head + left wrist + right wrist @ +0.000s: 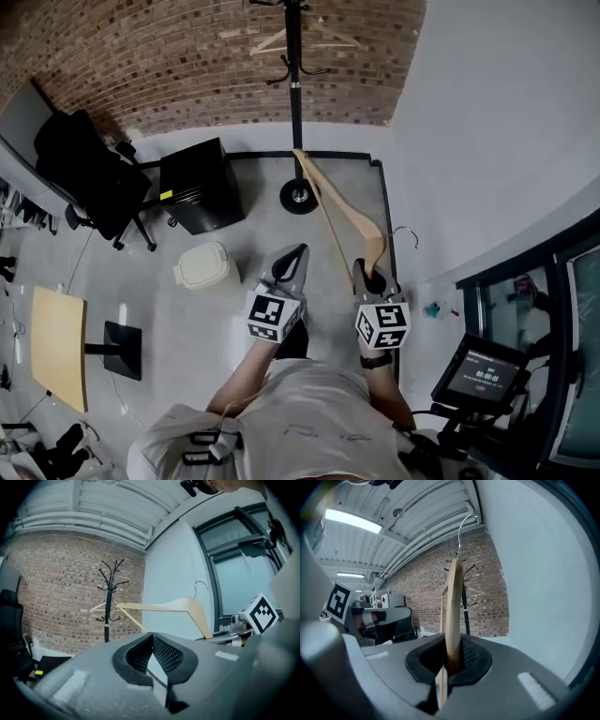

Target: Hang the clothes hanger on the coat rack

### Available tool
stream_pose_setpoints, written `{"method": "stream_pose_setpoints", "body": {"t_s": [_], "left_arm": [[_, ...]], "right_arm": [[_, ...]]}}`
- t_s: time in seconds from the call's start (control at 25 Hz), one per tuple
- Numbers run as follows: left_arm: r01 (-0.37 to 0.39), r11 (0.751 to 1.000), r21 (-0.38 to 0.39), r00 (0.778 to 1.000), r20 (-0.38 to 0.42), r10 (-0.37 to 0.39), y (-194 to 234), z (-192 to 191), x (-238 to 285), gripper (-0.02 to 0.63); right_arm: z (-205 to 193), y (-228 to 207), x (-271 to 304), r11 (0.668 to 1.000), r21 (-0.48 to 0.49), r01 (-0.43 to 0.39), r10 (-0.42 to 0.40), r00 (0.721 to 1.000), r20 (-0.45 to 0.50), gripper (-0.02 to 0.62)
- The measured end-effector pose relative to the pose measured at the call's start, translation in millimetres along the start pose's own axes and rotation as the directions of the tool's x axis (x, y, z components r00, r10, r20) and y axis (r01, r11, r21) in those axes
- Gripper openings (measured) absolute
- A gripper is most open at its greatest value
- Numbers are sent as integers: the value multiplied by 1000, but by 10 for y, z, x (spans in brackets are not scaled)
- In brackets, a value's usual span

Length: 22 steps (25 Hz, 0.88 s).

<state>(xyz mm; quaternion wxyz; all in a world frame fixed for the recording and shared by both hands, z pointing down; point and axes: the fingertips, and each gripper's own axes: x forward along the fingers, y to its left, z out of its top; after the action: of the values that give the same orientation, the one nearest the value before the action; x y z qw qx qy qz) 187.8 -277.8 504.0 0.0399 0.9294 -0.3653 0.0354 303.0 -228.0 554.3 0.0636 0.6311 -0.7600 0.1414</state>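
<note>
Head view, right hand-held gripper clamping hanger, left hand-held gripper closed, rack ahead

**Pale Wood Against Red-Brown Brick**

A pale natural-wood tone is being shown by the clothes hanger, with its hook in silver wire. The coat rack is being seen in plain black against a brick wall patterned in red-brown with lighter mortar lines. Grey shells and black pads are being displayed by the left gripper and the right gripper, and black-and-white square markers are being carried on their cubes. A cream bin is being set off by the grey floor.
</note>
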Motion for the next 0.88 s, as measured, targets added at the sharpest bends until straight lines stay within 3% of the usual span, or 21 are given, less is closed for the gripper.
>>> {"method": "stream_pose_setpoints", "body": {"t_s": [0.2,0.44,0.56,0.64,0.76,0.88], "left_arm": [[-58,997,41,996,65,55,866,320,657,1],[-133,988,78,985,125,123,1743,528,1004,1],[-149,984,95,982,129,136,2054,638,1212,1],[-136,988,71,984,124,127,2163,646,1379,0],[-140,989,51,984,118,134,2325,636,1675,1],[-162,985,52,982,104,156,2565,638,1967,0]], "right_arm": [[483,-228,1035,998,-57,-10,10,1000,4,8],[947,-111,2020,984,-149,-96,104,993,51,8],[967,-222,2435,969,-237,-76,75,997,-16,8],[917,-362,2644,969,-235,-73,59,996,-67,8],[982,-530,2981,962,-228,-150,141,988,-58,8],[1127,-647,3391,932,-284,-224,213,975,-68,8]]}}
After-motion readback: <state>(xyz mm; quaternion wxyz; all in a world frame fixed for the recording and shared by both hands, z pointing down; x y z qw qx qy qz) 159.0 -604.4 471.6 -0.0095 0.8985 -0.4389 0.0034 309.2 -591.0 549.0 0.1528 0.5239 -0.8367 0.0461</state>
